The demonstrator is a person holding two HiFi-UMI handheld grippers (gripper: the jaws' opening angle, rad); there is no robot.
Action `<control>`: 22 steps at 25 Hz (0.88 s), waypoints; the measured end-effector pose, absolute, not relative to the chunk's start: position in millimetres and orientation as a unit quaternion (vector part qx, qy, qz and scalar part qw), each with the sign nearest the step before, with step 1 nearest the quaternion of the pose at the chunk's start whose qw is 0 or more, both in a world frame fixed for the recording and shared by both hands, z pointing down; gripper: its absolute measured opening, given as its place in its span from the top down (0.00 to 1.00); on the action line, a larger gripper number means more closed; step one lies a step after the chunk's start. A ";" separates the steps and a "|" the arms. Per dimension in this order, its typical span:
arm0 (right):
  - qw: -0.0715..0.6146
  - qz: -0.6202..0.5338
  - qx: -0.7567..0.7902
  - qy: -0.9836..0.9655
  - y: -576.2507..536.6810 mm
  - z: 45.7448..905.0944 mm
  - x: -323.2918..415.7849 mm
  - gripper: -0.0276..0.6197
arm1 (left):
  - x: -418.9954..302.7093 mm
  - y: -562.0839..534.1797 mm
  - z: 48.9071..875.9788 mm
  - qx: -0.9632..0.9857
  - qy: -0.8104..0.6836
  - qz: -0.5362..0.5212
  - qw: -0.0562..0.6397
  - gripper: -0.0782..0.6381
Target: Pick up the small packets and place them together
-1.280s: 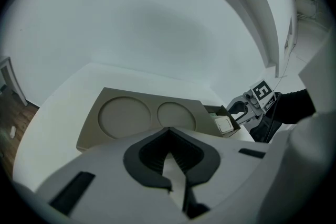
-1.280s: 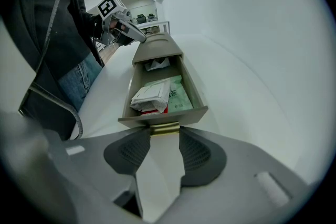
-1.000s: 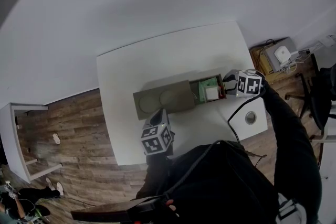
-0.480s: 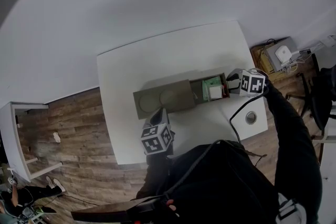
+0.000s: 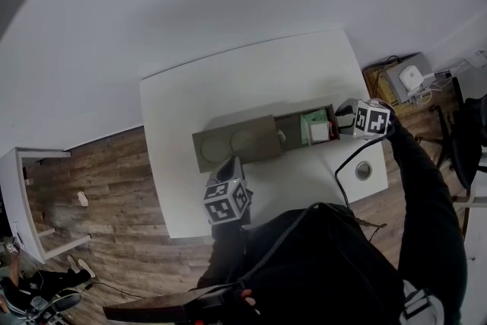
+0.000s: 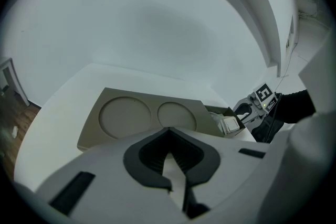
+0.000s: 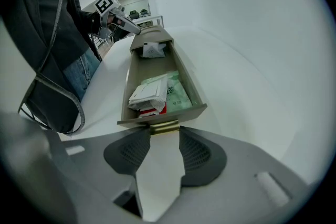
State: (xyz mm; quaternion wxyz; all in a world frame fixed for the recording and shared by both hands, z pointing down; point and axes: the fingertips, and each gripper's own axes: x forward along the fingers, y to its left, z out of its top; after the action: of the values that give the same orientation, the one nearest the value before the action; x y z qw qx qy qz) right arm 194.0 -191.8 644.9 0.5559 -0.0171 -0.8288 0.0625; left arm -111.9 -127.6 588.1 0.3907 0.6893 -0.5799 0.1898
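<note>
On white table (image 5: 190, 103), right claw (image 7: 160, 132) grips brass handle (image 7: 165, 126) of open taupe drawer (image 7: 126, 97) holding green, white, red packets (image 7: 157, 94); left claw (image 6: 168, 131) clenched, empty.

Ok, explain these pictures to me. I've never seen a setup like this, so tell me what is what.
There is no robot here: a person holds a pair of tongs in each hand. One picture looks down from a camera on the person's head; the other two cameras ride on the tongs. On the white table stands a flat grey-brown box with its drawer open and small packets inside. The right tongs grip the drawer's brass handle. The left tongs are shut and empty, near the box.
</note>
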 end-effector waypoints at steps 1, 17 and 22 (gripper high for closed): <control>0.557 0.065 -0.014 -0.828 -191.8 645.5 196.9 0.70 | -111.9 -127.4 588.2 0.689 -0.580 0.190 0.390 0.89; 0.570 0.074 0.014 -0.818 -198.9 650.8 227.3 0.70 | -110.4 -127.5 589.4 0.686 -0.585 0.189 0.388 0.89; 0.572 0.089 0.021 -0.815 -196.6 648.8 226.7 0.70 | -110.4 -127.0 590.7 0.687 -0.586 0.187 0.388 0.89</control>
State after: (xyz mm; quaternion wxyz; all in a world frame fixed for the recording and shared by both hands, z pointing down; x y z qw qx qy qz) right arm 226.7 -196.6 648.8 0.5725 0.0213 -0.8148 0.0893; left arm -110.4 -127.0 590.7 0.3877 0.6866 -0.5859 0.1872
